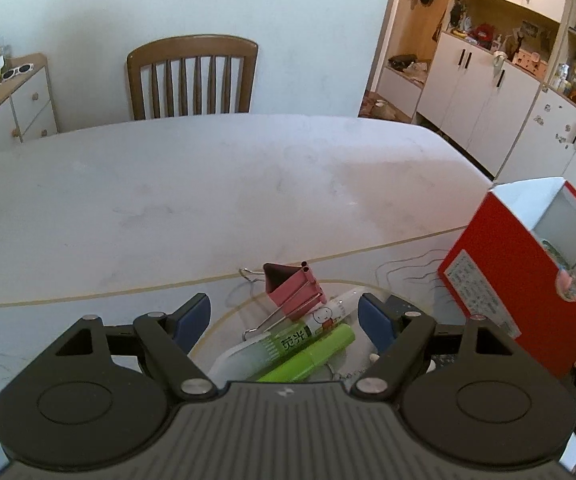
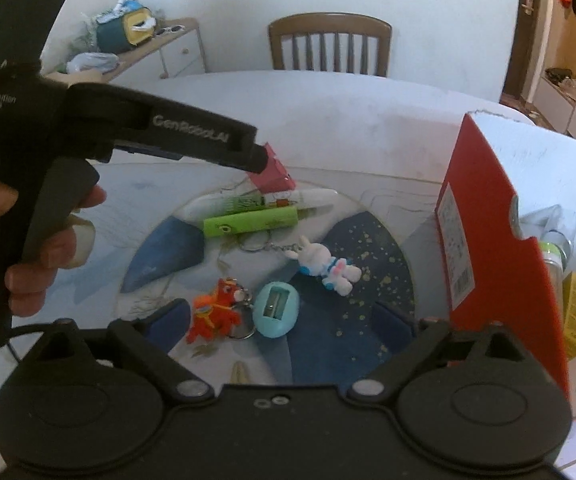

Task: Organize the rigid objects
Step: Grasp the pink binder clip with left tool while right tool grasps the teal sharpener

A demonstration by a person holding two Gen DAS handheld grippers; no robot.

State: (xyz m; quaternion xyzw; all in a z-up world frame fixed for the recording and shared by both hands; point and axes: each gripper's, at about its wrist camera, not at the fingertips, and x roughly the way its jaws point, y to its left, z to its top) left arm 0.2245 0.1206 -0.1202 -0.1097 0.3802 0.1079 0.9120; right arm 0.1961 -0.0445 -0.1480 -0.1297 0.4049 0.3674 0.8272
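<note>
Two blue fingers of the left gripper (image 1: 286, 320) stand wide apart, with nothing between them. Just past the fingertips lies a pink binder clip (image 1: 292, 292), made of folded metal with thin wire handles. Between the fingers, closer in, lie a white glue stick (image 1: 319, 320) with a little cartoon face and a bright green pen (image 1: 311, 354), both smooth, round and long. They rest on a flat round plate (image 1: 224, 320). To the right of the fingers stands a red cardboard box (image 1: 499, 276), open on top. I think the step in hand is picking one thing off the plate, and the clip looks like the target. The next move calls for going forward and down, then closing on the clip's stiff body, not its thin wires.

In the right wrist view, the right gripper (image 2: 282, 326) is also spread open and empty. Between its fingers lie a fuzzy red toy keychain (image 2: 214, 314) and a smooth blue egg-shaped pencil sharpener (image 2: 278, 310). Farther ahead lies a white bunny keychain (image 2: 323, 266) with a small chain. The left gripper reaches in from the left, its tip at the pink clip. The box stands just right of the right finger.
</note>
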